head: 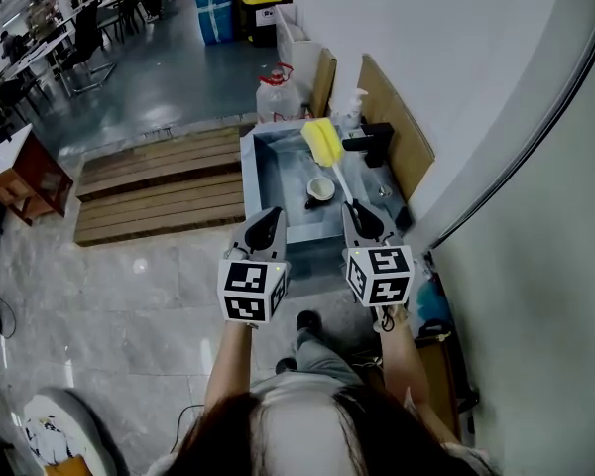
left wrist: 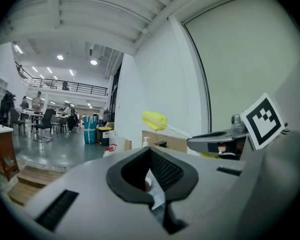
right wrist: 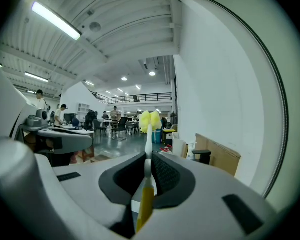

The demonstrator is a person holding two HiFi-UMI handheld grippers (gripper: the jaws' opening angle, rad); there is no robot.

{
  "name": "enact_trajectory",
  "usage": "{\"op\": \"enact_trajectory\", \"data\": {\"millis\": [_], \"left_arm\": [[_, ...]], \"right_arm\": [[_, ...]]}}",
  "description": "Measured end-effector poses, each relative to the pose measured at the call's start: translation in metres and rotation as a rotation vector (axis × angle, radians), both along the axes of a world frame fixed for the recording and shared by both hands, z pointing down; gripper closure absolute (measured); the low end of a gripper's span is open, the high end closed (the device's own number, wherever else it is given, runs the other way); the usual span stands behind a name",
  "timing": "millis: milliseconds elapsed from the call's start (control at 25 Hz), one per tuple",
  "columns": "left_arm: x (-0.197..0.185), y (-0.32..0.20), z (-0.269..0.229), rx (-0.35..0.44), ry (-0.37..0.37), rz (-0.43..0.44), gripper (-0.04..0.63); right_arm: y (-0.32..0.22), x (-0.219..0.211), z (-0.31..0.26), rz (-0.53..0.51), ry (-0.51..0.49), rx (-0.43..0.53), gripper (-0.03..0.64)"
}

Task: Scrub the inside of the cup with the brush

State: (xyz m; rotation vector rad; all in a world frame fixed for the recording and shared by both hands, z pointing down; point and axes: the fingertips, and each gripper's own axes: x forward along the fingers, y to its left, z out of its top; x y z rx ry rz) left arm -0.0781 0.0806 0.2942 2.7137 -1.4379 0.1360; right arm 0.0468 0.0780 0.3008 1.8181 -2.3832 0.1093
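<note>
Sink (head: 262, 170); brush handle (head: 339, 179) behind right gripper (head: 360, 216)

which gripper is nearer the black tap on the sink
Right. The right gripper, shut on the brush, is in front of the sink's right side, in line with the black tap; the left gripper, shut and empty, is off toward the sink's left corner.

The brush (head: 323, 143) has a yellow sponge head, a white stem and a yellow handle, at twelve o'clock from the white cup (head: 320, 188) in the grey-blue sink (head: 250, 167), while the pale grey left gripper (head: 265, 228) and right gripper (head: 363, 224) carry black-and-white square-patterned marker cubes (head: 251, 291), and brown wooden pallets (head: 159, 181) lie at nine o'clock.
</note>
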Motion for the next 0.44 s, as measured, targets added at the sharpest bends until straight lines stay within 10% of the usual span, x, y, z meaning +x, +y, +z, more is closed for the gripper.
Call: {"op": "enact_trajectory", "data": {"millis": [440], "left_arm": [[0.001,0.019,-0.005,0.015,0.002,0.013,0.586]], "right_arm": [[0.018,-0.001,0.0,0.005,0.006,0.0,0.568]]}}
